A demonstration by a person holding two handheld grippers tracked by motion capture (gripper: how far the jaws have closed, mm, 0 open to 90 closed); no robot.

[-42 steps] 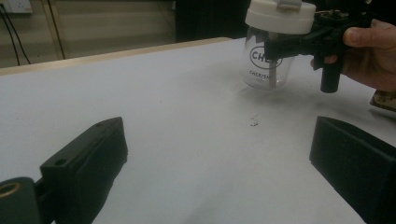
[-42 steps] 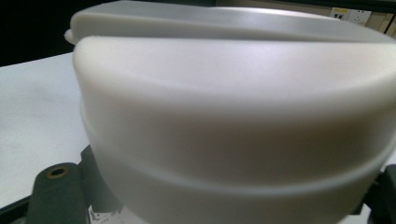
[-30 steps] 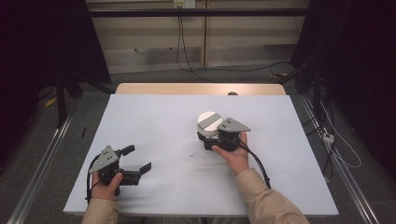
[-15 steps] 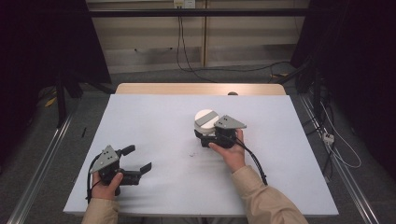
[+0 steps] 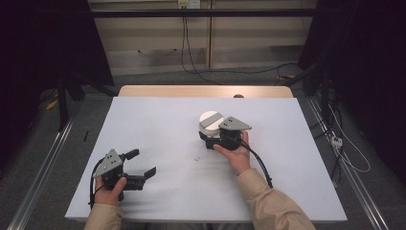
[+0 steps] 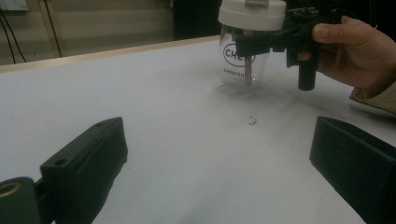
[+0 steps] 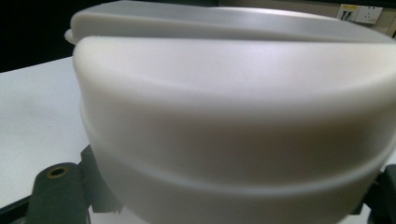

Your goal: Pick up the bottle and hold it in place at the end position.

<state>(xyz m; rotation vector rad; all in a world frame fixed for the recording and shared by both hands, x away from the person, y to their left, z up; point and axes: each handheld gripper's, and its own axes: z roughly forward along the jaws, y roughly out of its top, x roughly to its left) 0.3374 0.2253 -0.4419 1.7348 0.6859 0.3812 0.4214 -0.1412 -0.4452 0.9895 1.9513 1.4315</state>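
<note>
jar: clear, dark lettering | lid: cream-white | bench: pale grey-white, tan far edge | tools: black, grey plates | sleeves: beige

We see the jar standing upright on the table, a little right of its middle and toward the far half. Its lid sits on top. The right gripper is at the jar's near side, its jaws on either side of the lid. The left gripper sits near the front left corner, well apart from the jar. A small speck lies on the table between them, nearer the jar.
</note>
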